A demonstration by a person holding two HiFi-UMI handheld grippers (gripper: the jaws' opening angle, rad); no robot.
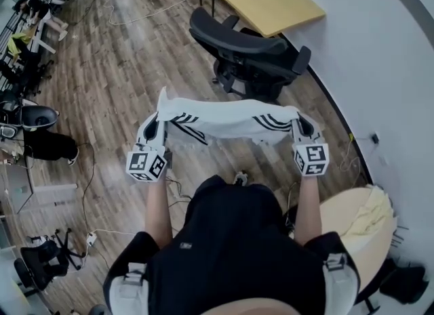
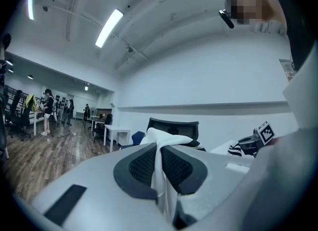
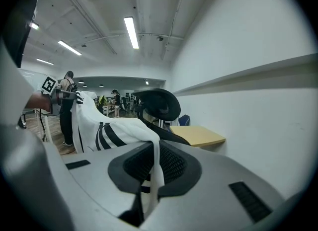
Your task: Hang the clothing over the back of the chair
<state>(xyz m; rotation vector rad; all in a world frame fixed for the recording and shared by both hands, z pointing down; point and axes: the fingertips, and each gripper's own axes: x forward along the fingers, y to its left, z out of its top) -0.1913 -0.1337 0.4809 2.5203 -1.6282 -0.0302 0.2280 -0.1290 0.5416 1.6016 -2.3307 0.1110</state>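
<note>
The left gripper [image 1: 157,125] is clamped on one end of a white garment [image 1: 227,118] with black stripes. In the left gripper view its jaws press a thin fold of the cloth [image 2: 161,140] between the dark pads [image 2: 144,168]. The right gripper [image 1: 300,127] grasps the other end the same way, and in its own view the fabric [image 3: 107,130] runs down between its closed jaws. Between the two grippers the garment is stretched out level in the air in front of the person; it may be a shirt or jacket, though the bunched cloth makes that hard to tell. A black office chair [image 1: 247,53] stands just beyond it on the wooden floor [image 1: 115,56], apart from the cloth. Behind the chair, a yellow table [image 1: 271,2] sits against the white wall [image 1: 380,49].
</note>
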